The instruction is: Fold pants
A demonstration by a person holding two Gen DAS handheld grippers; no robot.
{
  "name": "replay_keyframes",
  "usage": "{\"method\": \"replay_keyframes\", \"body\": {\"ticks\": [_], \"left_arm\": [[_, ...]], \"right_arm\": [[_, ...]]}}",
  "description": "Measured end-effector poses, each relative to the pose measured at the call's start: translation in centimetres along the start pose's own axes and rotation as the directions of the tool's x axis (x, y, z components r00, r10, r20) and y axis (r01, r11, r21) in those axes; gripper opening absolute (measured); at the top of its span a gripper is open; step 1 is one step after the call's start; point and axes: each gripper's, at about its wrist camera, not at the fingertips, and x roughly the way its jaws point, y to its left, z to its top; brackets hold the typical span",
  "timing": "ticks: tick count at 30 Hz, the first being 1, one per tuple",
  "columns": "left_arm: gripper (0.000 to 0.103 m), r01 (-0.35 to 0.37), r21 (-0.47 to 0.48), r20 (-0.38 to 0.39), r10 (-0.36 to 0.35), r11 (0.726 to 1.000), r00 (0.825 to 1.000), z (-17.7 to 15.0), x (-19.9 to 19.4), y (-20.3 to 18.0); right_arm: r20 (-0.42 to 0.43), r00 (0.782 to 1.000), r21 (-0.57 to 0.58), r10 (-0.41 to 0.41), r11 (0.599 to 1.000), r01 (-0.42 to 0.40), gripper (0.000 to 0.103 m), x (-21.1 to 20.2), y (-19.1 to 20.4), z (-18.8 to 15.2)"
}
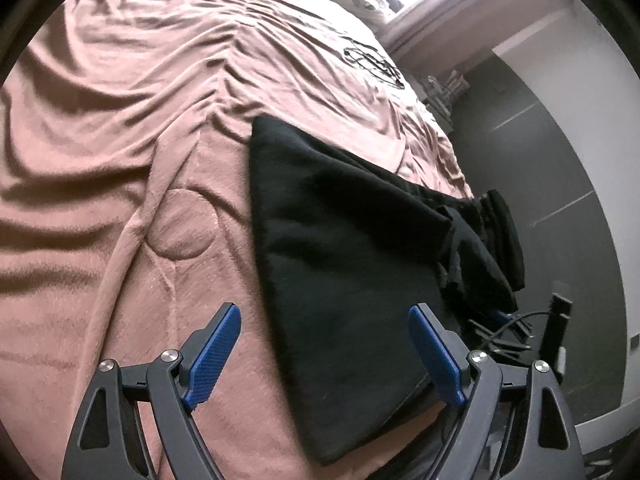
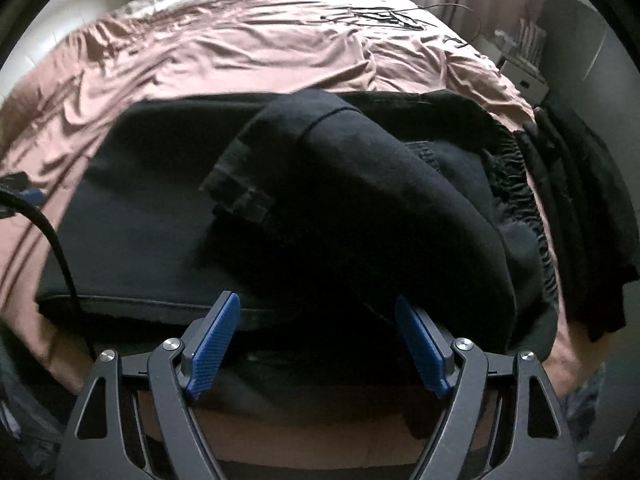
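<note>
Black, matte and soft, the pants are laid across the near edge of a bed covered by a plush, creased pink blanket; one end is seen doubled over in a loose hump. A fold appears half made. Both grippers, left and right, are held with jaws spread, nothing pinched. Next, the humped layer would need gripping and flattening.
</note>
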Motion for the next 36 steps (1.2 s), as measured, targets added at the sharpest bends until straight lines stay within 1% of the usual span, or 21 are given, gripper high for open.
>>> {"method": "replay_keyframes", "body": {"ticks": [4,7,9,12,13,14,16,17,18,19,21,22,24,26,28,31,33,36], "left_arm": [[0.087,-0.010,-0.007,0.003,0.010,1.000,1.000,-0.1,-0.2,0.2],[0.087,-0.022,-0.010,-0.001,0.022,1.000,1.000,-0.2,-0.2,0.3],[0.087,-0.029,-0.014,-0.004,0.029,0.999,1.000,-0.3,-0.1,0.4],[0.087,-0.034,-0.020,-0.008,0.034,0.999,0.999,-0.4,0.1,0.5],[0.087,-0.035,-0.021,-0.009,0.034,0.999,0.999,-0.4,0.1,0.5],[0.087,-0.036,-0.021,-0.012,0.036,0.999,0.999,-0.4,0.2,0.4],[0.087,-0.038,-0.017,-0.016,0.038,0.999,0.999,-0.4,0.4,0.2],[0.087,-0.039,-0.015,-0.017,0.039,0.999,0.999,-0.4,0.5,0.1],[0.087,-0.041,-0.013,-0.019,0.041,0.999,0.999,-0.4,0.6,0.0],[0.087,-0.042,-0.012,-0.022,0.042,0.999,0.999,-0.4,0.7,-0.1],[0.087,-0.044,-0.009,-0.023,0.043,0.999,0.999,-0.4,0.8,-0.3],[0.087,-0.046,-0.009,-0.023,0.046,0.999,0.999,-0.4,0.8,-0.3],[0.087,-0.052,-0.012,-0.024,0.052,0.999,0.998,-0.4,0.8,-0.2],[0.087,-0.056,-0.016,-0.025,0.056,0.998,0.998,-0.3,0.9,-0.1],[0.087,-0.065,-0.022,-0.026,0.064,0.998,0.998,-0.2,1.0,0.1],[0.087,-0.071,-0.034,-0.023,0.070,0.997,0.997,0.0,1.0,0.3],[0.087,-0.070,-0.040,-0.019,0.069,0.997,0.997,0.0,1.0,0.5],[0.087,-0.069,-0.049,-0.021,0.068,0.996,0.997,0.1,1.0,0.7]], "right_arm": [[-0.028,0.998,-0.040,-0.048,0.998,0.047,0.079,2.2,1.0,1.3],[-0.032,0.997,-0.040,-0.066,0.997,0.064,0.079,3.3,1.0,1.8],[-0.026,0.996,-0.047,-0.080,0.996,0.078,0.071,3.8,0.9,2.0],[-0.020,0.993,-0.071,-0.116,0.991,0.114,0.050,4.3,0.8,2.1],[-0.015,0.992,-0.078,-0.129,0.989,0.127,0.034,4.3,0.7,2.3],[-0.008,0.991,-0.083,-0.130,0.988,0.129,0.022,4.2,0.4,2.5],[0.007,0.998,-0.062,-0.064,0.996,0.064,0.009,3.2,-0.5,2.6],[0.025,0.998,-0.055,-0.052,0.997,0.053,0.007,2.7,-0.8,2.8],[0.035,0.998,-0.060,-0.060,0.996,0.062,0.007,2.4,-1.0,3.0],[0.046,0.997,-0.072,-0.068,0.995,0.071,0.005,2.1,-1.1,3.3],[0.062,0.996,-0.072,-0.064,0.995,0.068,0.004,1.7,-1.6,3.8],[0.073,0.995,-0.072,-0.066,0.995,0.072,0.000,1.5,-1.8,4.1],[0.096,0.991,-0.068,-0.088,0.993,0.095,0.000,1.0,-2.4,4.6],[0.112,0.991,-0.042,-0.069,0.996,0.074,0.000,0.3,-3.4,4.9],[0.131,0.988,-0.017,-0.083,0.996,0.086,0.000,-0.3,-4.6,5.4],[0.146,0.986,0.024,-0.076,0.997,0.073,0.000,-1.0,-6.5,5.6],[0.152,0.987,0.040,-0.050,0.998,0.044,0.000,-1.4,-6.7,5.6],[0.171,0.982,0.017,0.078,0.996,-0.082,0.000,-2.2,-5.5,4.8]]}}
